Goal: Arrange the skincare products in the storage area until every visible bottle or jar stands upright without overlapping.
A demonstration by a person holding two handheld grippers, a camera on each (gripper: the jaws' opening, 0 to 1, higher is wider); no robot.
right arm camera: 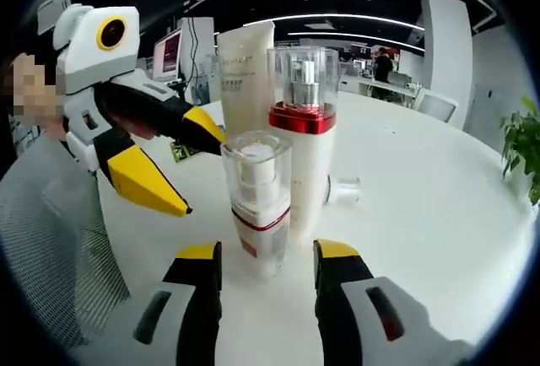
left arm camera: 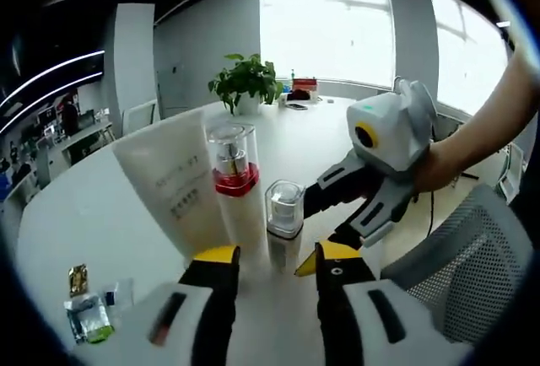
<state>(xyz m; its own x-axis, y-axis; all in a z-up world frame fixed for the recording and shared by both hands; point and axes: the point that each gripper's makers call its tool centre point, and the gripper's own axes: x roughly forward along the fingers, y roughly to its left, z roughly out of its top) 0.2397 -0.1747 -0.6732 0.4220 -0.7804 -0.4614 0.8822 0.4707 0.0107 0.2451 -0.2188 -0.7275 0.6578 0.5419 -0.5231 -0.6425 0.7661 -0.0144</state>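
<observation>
**Bottles upright, both grippers open**

White round table (left arm camera: 101, 206): left gripper view, my left gripper (left arm camera: 268, 262) gapes before the small clear-capped pump bottle (left arm camera: 284, 218). Right gripper view, my right gripper (right arm camera: 267, 258) brackets it, unclamped. Slick and light, I judge; grip its body low.

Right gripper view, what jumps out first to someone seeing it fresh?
Three upright skincare containers cluster on the white table: a tall red-collared pump bottle, a shorter clear-capped bottle in front of it, and a white tube behind. The left hand-held gripper reaches in from the left with open yellow-tipped jaws, beside the short bottle.
</observation>
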